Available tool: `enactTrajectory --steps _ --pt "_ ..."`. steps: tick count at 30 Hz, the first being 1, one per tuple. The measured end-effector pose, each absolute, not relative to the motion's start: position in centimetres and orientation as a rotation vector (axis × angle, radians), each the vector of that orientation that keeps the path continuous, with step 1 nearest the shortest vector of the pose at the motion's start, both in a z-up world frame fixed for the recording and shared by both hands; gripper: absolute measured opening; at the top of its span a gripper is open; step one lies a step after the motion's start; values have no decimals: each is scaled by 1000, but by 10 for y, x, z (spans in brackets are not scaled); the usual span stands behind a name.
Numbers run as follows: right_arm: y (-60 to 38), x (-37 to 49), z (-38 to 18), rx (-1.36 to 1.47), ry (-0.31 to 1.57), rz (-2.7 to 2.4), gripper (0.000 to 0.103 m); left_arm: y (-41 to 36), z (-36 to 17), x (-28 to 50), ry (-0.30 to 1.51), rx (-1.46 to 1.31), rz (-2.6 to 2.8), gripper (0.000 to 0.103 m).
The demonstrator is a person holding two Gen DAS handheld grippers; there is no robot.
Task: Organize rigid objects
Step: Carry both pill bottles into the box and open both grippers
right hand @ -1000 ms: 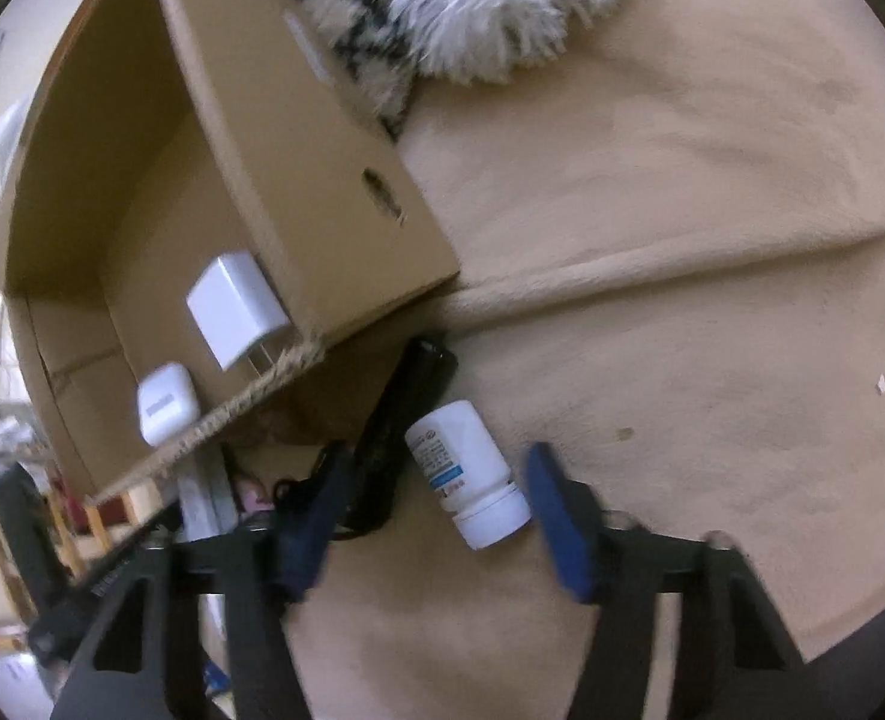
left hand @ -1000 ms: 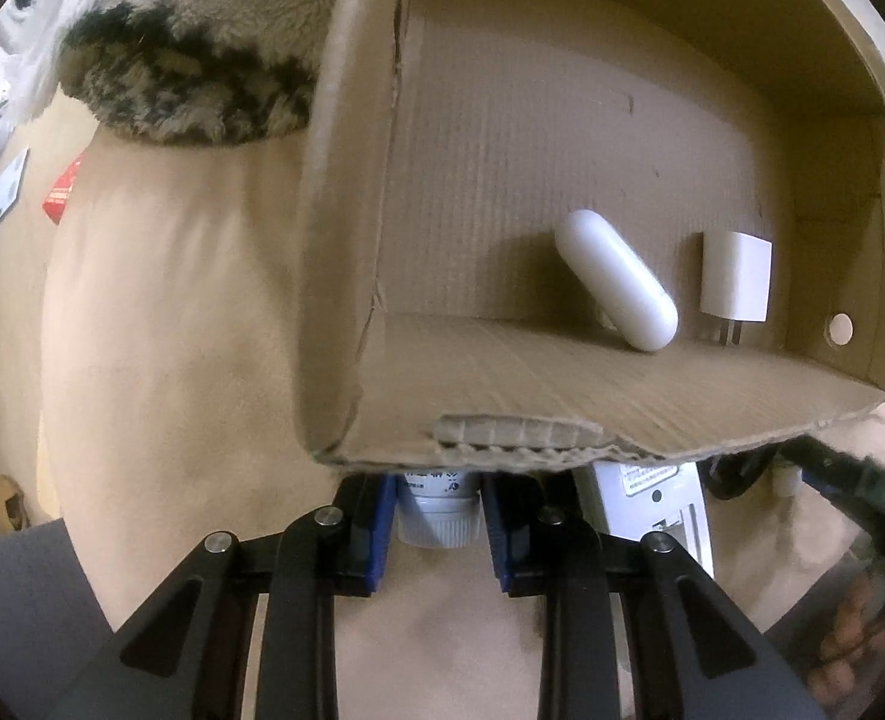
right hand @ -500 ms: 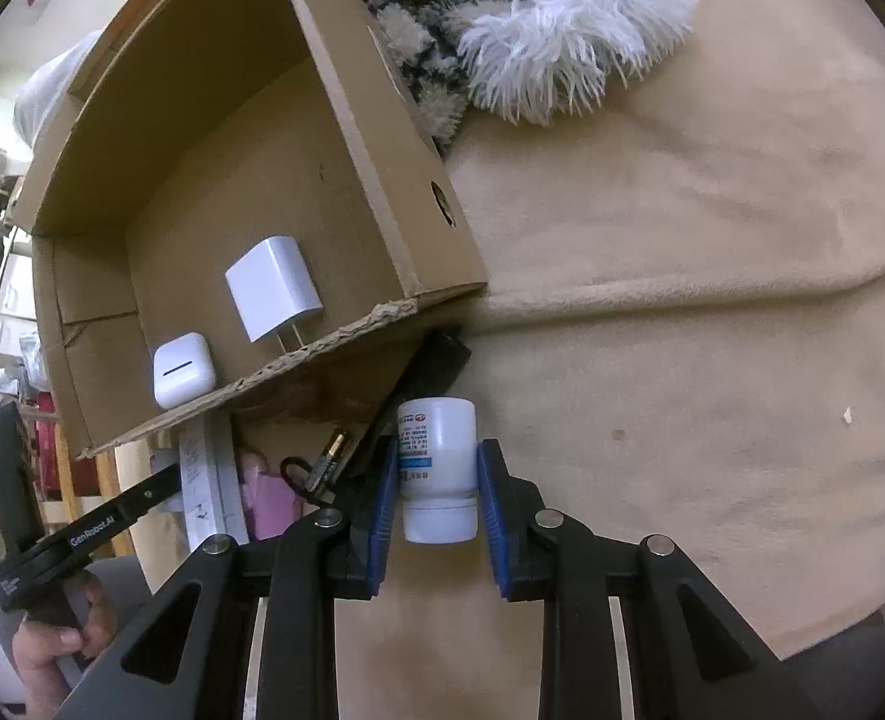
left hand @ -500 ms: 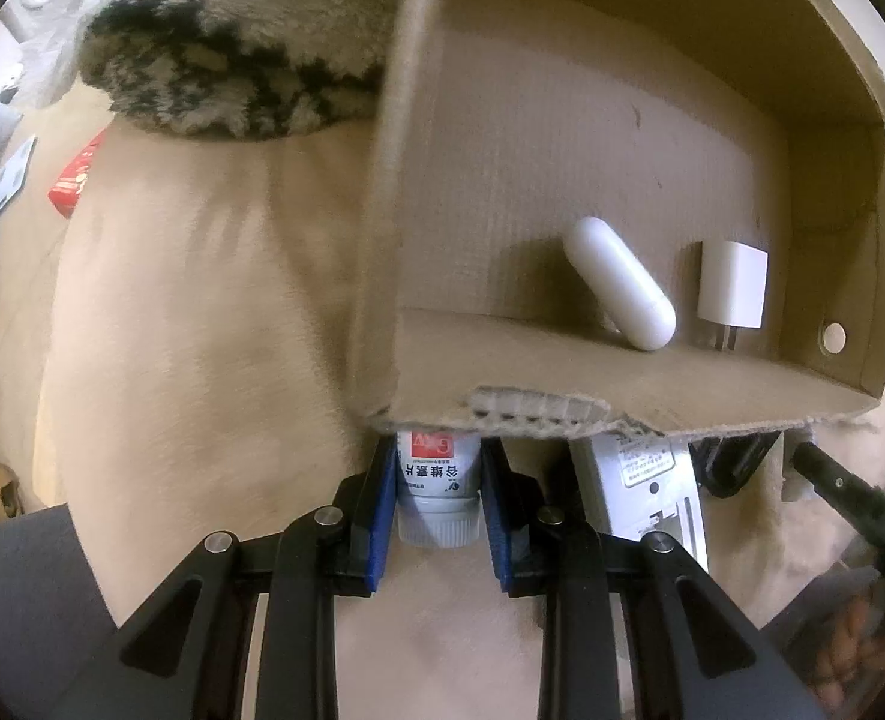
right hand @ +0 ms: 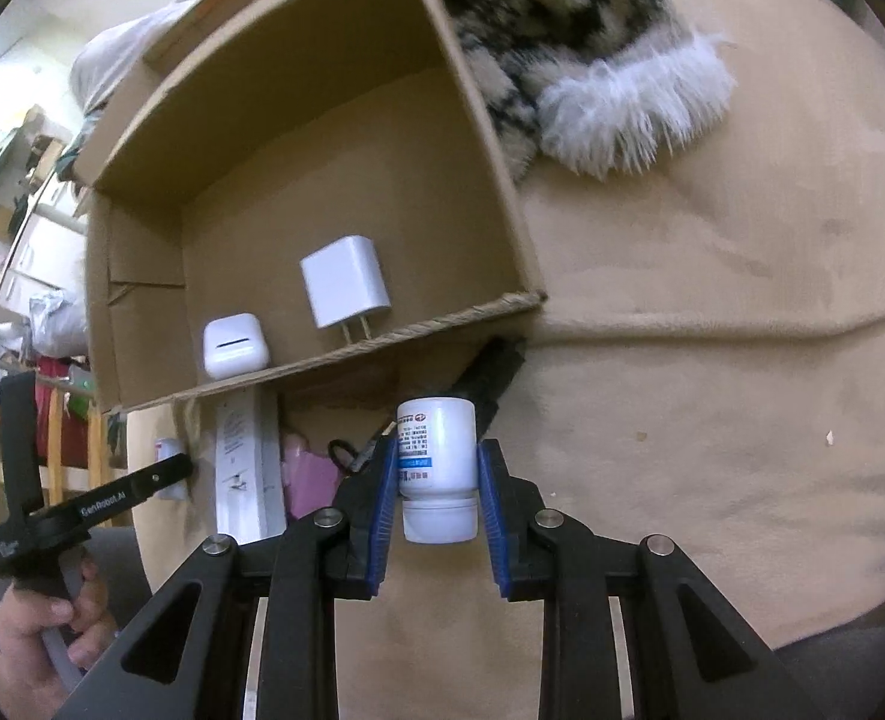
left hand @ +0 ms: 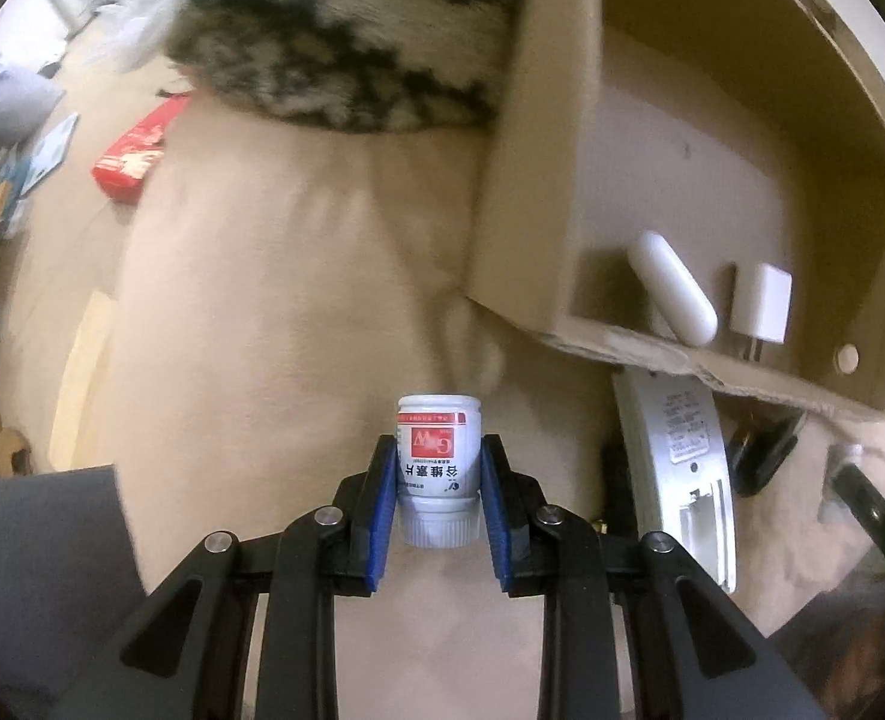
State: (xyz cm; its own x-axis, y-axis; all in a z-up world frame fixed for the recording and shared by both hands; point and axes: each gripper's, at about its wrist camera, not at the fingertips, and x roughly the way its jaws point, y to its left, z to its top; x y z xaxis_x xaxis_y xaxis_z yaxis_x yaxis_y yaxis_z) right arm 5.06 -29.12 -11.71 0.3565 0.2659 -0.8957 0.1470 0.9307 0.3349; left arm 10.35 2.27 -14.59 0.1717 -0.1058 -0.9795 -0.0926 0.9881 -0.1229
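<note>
Two pill bottles, red-label bottle point(left hand: 438, 468) clamped in left tool point(left hand: 439, 507), blue-label bottle point(right hand: 437, 468) in right tool point(right hand: 438, 507), cardboard box point(right hand: 142, 138) holding two white items

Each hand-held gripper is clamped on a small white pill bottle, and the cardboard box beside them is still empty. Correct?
Not quite. The cardboard box already holds a white charger and a white earbud case, as the right wrist view shows. The rest stands: the left hand-held gripper and right hand-held gripper each grip a pill bottle.

"GenRobot.AI" on the left gripper's black handle point(right hand: 103, 501); "谷维素片" on the red-labelled bottle point(left hand: 437, 456).
</note>
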Motion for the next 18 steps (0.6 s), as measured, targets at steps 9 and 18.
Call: enactTrajectory --steps 9,18 --pt "-280 34 -82 382 1094 160 28 38 -100 78 1264 -175 33 24" --pt "-269 43 -42 367 993 229 28 9 -50 76 1156 -164 -15 24"
